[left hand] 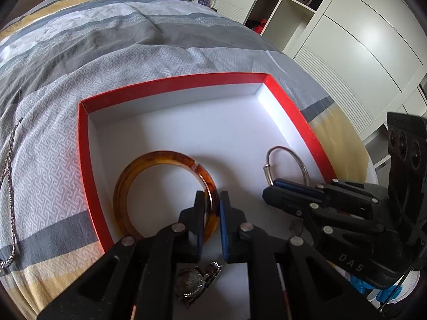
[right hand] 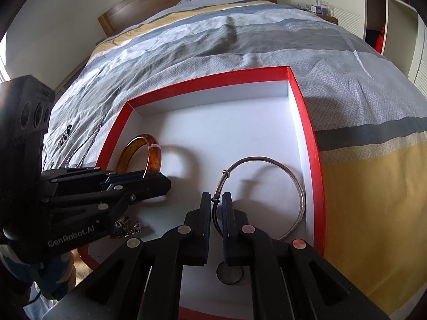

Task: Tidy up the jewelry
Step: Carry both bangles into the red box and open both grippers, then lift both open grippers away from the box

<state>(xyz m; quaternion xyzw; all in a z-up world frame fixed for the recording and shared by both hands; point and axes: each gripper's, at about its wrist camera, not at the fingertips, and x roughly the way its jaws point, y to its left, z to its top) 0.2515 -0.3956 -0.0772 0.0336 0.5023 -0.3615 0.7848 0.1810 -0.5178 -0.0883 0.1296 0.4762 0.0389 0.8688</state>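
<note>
Both grippers reached into the red-rimmed box (left hand: 84,160) lying on the bed (left hand: 106,53). The left gripper (left hand: 210,200) had its jaws clenched on the amber bangle (left hand: 125,184), which stood tilted on edge near the box's left wall. The right gripper (right hand: 216,202) had its jaws nipped on the thin silver bangle (right hand: 299,184), close to its small sliding knot, over the box's right half.

The silver wire was held only at the jaw tips, so it could probably twist or slip out if lifted quickly. The amber bangle, released while on edge, might roll or topple onto the wristwatch (left hand: 194,280) lying just beneath the left gripper.

The wristwatch was half hidden behind the gripper's linkage. A silver chain (left hand: 10,186) lay outside the box on the bedcover, cut off at the frame's edge, and small dark beads (right hand: 65,133) beyond it were too small to identify. A dark round object (right hand: 229,273) under the right gripper could not be made out.
</note>
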